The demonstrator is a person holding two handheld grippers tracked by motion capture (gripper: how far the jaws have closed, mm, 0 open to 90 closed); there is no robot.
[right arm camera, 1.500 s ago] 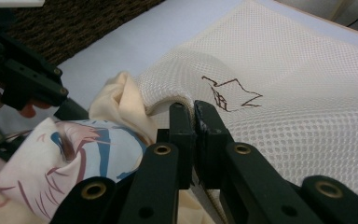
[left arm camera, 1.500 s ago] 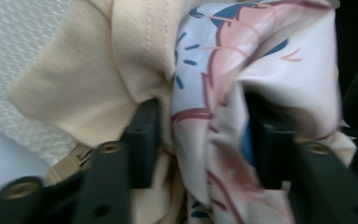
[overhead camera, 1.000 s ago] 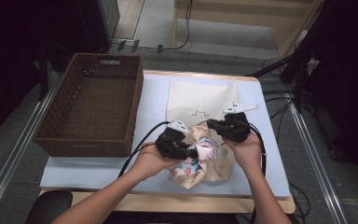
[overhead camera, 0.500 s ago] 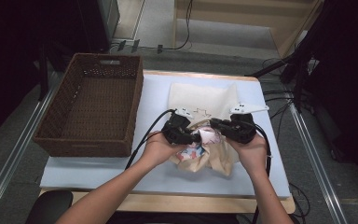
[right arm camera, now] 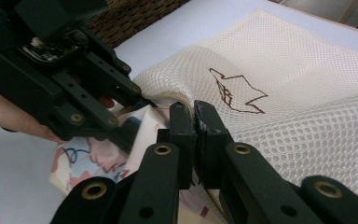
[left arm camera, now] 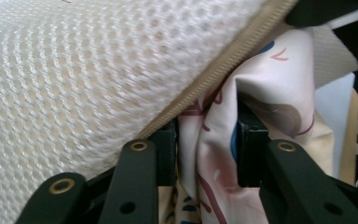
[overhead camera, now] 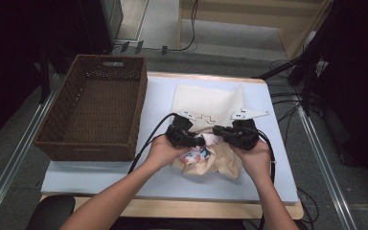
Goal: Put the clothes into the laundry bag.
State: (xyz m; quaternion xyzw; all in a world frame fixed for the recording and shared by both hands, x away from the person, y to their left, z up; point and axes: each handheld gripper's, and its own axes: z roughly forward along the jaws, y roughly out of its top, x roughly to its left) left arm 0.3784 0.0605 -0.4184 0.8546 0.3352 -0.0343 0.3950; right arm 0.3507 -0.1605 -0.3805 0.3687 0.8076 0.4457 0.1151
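Left gripper (left arm camera: 205, 154) had its jaws partly closed around a bunched fold of the printed cloth (left arm camera: 256, 88), pinched just under the mesh bag's (left arm camera: 74, 79) zipper edge (left arm camera: 214, 70). Right gripper (right arm camera: 195, 135) had its jaws pressed nearly together on the rim of the bag at its opening, thin mesh edge between them, as far as the right gripper view showed. In the high view both grippers, left (overhead camera: 188, 135) and right (overhead camera: 230, 135), faced each other over the near end of the mesh bag (overhead camera: 206, 98), which lay flat on the pale blue table mat (overhead camera: 278, 177), with the printed cloth (overhead camera: 199, 155) bunched at the mouth, mostly outside it and nearer the person. Wicker basket (overhead camera: 93, 110) sat to the left, apart from the work, with nothing visible inside. Step in hand looked like stuffing the cloth into the bag: right holding the mouth up, left feeding cloth in. Early stage by my read. Next move would call for the left pushing deeper under the zipper edge while the right lifted the rim wider; risk was cloth snagging on the zipper.
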